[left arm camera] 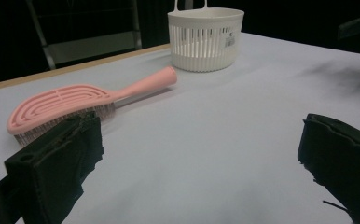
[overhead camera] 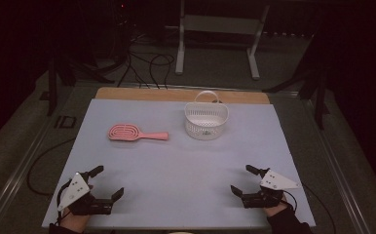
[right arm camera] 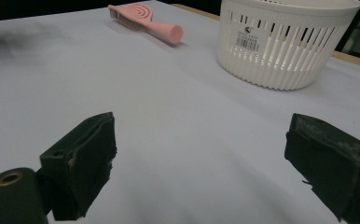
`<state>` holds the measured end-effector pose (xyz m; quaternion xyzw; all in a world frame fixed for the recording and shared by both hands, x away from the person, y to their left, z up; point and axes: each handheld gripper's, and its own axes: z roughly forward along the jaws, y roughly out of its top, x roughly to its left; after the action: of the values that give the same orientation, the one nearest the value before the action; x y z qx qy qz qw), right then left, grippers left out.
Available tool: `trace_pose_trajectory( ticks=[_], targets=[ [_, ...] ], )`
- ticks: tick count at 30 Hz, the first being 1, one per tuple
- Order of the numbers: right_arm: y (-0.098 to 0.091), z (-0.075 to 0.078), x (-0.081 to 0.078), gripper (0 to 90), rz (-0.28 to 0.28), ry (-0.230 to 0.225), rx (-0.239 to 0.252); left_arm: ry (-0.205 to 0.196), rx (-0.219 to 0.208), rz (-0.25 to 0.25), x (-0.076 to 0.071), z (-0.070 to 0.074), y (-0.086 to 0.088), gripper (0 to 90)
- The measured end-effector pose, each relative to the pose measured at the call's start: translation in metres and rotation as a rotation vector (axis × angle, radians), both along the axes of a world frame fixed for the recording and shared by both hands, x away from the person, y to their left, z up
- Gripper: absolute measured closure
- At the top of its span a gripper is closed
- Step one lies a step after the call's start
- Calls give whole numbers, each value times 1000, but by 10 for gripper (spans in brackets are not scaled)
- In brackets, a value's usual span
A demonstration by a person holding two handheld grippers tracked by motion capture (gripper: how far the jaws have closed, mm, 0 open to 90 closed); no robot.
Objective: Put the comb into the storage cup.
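Observation:
A pink hairbrush (overhead camera: 136, 132) lies flat on the pale sheet (overhead camera: 176, 165) left of centre, bristles down, handle pointing right. A white slatted basket (overhead camera: 206, 120) with a thin handle stands upright to its right, near the back. My left gripper (overhead camera: 108, 182) rests at the front left, open with nothing between its jaws. My right gripper (overhead camera: 246, 180) rests at the front right, open with nothing in it. In the left gripper view the hairbrush (left arm camera: 75, 100) lies just beyond the left jaw, the basket (left arm camera: 205, 38) farther off. The right gripper view has the basket (right arm camera: 285, 44) ahead and the hairbrush (right arm camera: 146, 21) at the far left.
The sheet covers a wooden table (overhead camera: 181, 94) whose bare strip runs along the back. Behind it are a white metal frame (overhead camera: 220, 29) and loose cables (overhead camera: 149, 66) on the floor. Wide bare sheet separates the grippers from the two objects.

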<state>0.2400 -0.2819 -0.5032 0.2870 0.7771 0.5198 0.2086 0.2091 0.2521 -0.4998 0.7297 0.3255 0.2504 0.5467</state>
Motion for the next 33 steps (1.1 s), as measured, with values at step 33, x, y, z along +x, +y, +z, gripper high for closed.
trace_pose_trajectory(
  ticks=[33],
  targets=[
    [3, 4, -3, 88, -9, -9, 12, 26, 2, -68, -1, 12, -16, 0]
  ],
)
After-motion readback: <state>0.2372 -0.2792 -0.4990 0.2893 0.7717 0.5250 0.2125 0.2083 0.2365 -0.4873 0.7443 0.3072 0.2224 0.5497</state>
